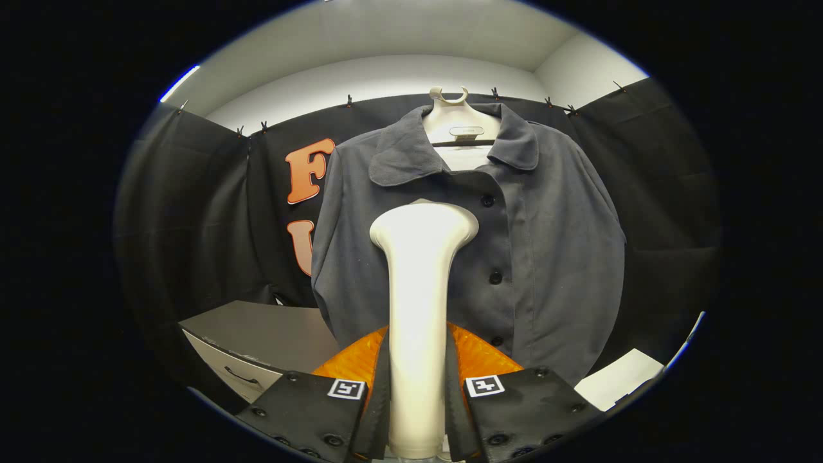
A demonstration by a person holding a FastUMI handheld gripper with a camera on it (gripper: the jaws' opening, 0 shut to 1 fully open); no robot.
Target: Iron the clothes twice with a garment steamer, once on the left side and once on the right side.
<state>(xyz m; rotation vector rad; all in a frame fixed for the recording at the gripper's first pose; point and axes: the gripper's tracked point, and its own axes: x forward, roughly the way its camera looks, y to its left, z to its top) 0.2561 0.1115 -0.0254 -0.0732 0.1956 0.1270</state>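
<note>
steamer (pixel 418 308) clamped in tongs (pixel 416 386), head seemingly touching hung jacket (pixel 546 244).

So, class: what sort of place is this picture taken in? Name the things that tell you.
Probably a staged booth for a garment-steaming task, not a home. Black cloth is clipped up as walls, a grey jacket hangs on a hanger, and the gripper is shut on a white steamer.

Steamer (pixel 418 308) hides part of shirt (pixel 514 257) front; shirt hem hidden behind gripper (pixel 416 379).
</note>
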